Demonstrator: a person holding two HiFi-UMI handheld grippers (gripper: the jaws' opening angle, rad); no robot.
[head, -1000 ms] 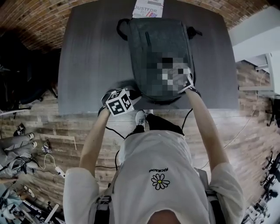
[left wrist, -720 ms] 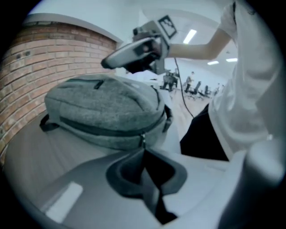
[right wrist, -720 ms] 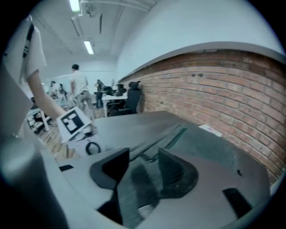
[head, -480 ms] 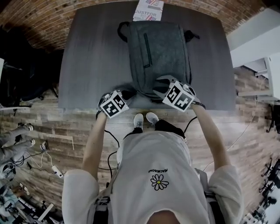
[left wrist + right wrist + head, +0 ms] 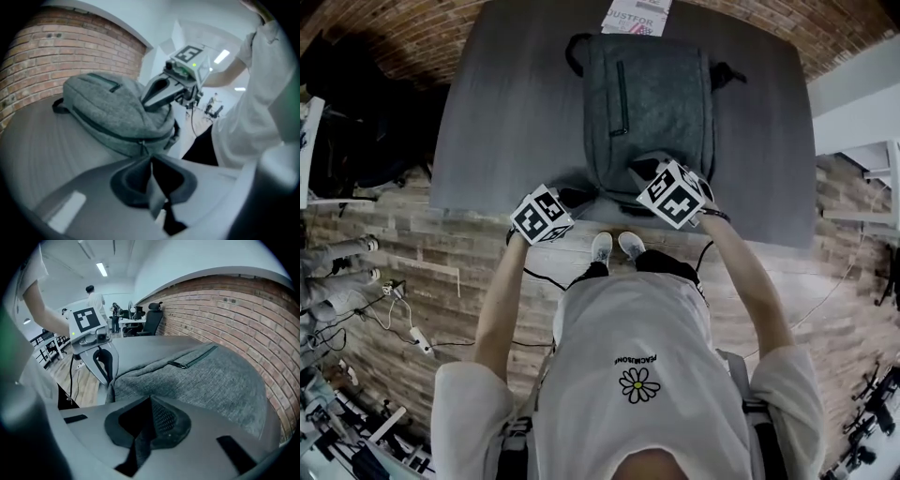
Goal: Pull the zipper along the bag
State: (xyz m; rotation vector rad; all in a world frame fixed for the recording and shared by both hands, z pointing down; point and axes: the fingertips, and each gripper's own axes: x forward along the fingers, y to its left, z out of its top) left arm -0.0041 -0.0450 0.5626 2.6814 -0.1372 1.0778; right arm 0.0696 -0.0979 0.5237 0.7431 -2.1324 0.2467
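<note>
Dark grey surface (image 5: 506,112) by brick wall (image 5: 243,310). Grey backpack (image 5: 661,103) lies flat on it, zipped, contents hidden. Right gripper (image 5: 151,401) closed, tips at backpack's near end. Left gripper (image 5: 151,160) looks closed, jaws just eased a touch apart, nothing seen between them, tips just beside zipper pull (image 5: 141,149).

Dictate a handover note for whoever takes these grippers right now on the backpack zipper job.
Left gripper: jaws look together, just eased a touch; tip by the zipper pull at the near left corner of the backpack; no grip visible.
Right gripper: jaws just closed, at the near right end; nothing seen held.
Done: nothing evident; side zipper looks closed.
To do: catch the pull, run it along.
</note>
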